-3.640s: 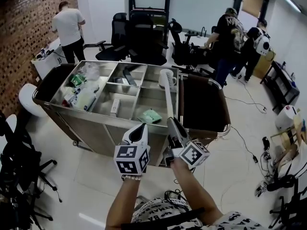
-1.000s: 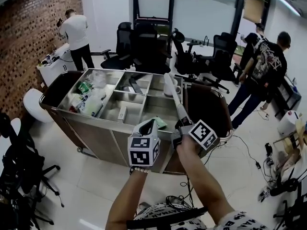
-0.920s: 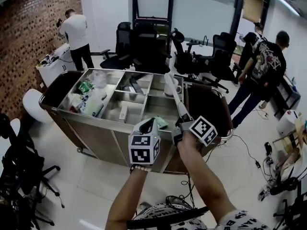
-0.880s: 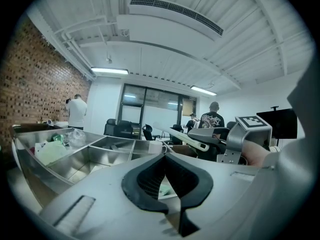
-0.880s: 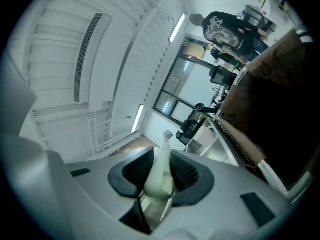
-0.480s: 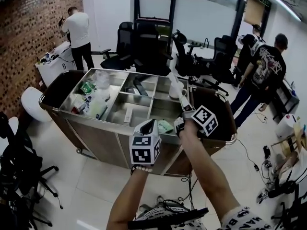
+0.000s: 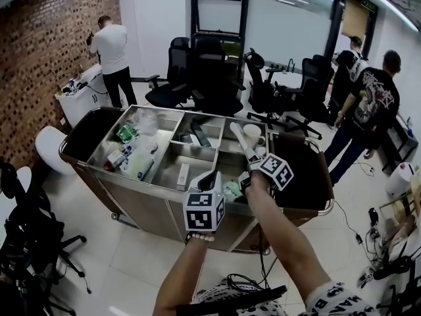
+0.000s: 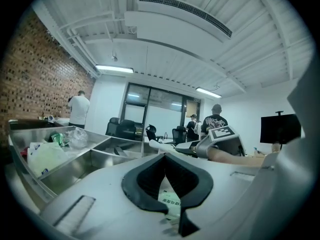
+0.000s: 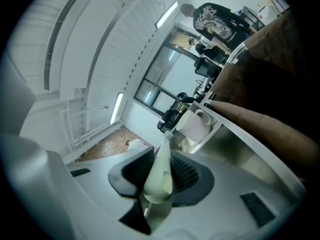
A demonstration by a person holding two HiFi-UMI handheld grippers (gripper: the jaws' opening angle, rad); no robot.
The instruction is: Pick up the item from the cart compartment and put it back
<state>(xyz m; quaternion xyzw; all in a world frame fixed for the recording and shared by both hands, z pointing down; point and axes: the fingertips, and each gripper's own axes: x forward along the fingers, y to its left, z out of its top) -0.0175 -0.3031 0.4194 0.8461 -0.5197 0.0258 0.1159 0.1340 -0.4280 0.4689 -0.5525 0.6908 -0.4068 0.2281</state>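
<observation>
A steel cart (image 7: 141, 182) with several open compartments stands in front of me. My right gripper (image 7: 252, 158) is shut on a long pale tapered stick (image 7: 240, 138), which slants over the cart's right-hand compartments beside a white mug (image 7: 252, 135). In the right gripper view the stick (image 9: 160, 176) sits pinched between the pads of my right gripper (image 9: 159, 154), with the mug (image 9: 196, 125) beyond. My left gripper (image 7: 214, 174) hovers at the cart's near rim, fingers together and holding nothing. A green packet (image 7: 231, 191) lies just beyond it, and shows in the left gripper view as a printed packet (image 8: 170, 202).
Dark bags hang at the cart's right end (image 7: 309, 176) and left end (image 7: 85, 133). Bottles and packets fill the left compartment (image 7: 131, 157). Office chairs (image 7: 210, 71) stand behind. A person in white (image 7: 112, 45) is far left, two people (image 7: 371, 104) at right. A white stool (image 7: 52, 147) stands left.
Both hands have moved forward toward the cart. The right gripper has come down with the stick, its tip now beside the mug. The left gripper has reached the near rim.
</observation>
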